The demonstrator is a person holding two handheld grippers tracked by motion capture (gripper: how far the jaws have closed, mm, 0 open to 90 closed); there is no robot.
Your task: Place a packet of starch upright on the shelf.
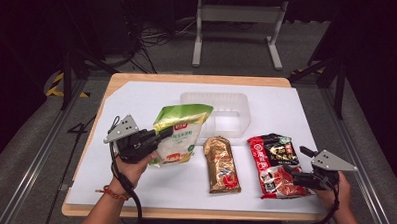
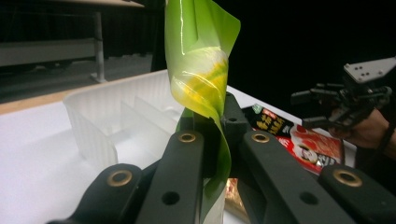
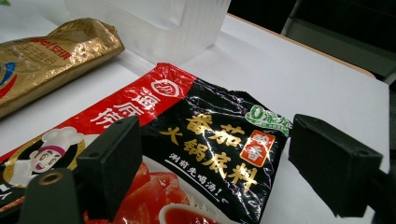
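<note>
A green and white bag hangs lifted at its left edge, its top leaning toward the clear plastic tray. My left gripper is shut on that edge; in the left gripper view the green film rises pinched between the black jaws. A gold packet lies flat in the middle of the table. To its right lies a red and black sauce packet. My right gripper stands open over that packet's right side, and in the right gripper view the packet lies under the wide-apart jaws.
The ribbed clear tray with inner dividers stands at the back centre on the white sheet that covers the wooden table. A metal stand and cables are on the floor beyond. The table's front edge runs close to both hands.
</note>
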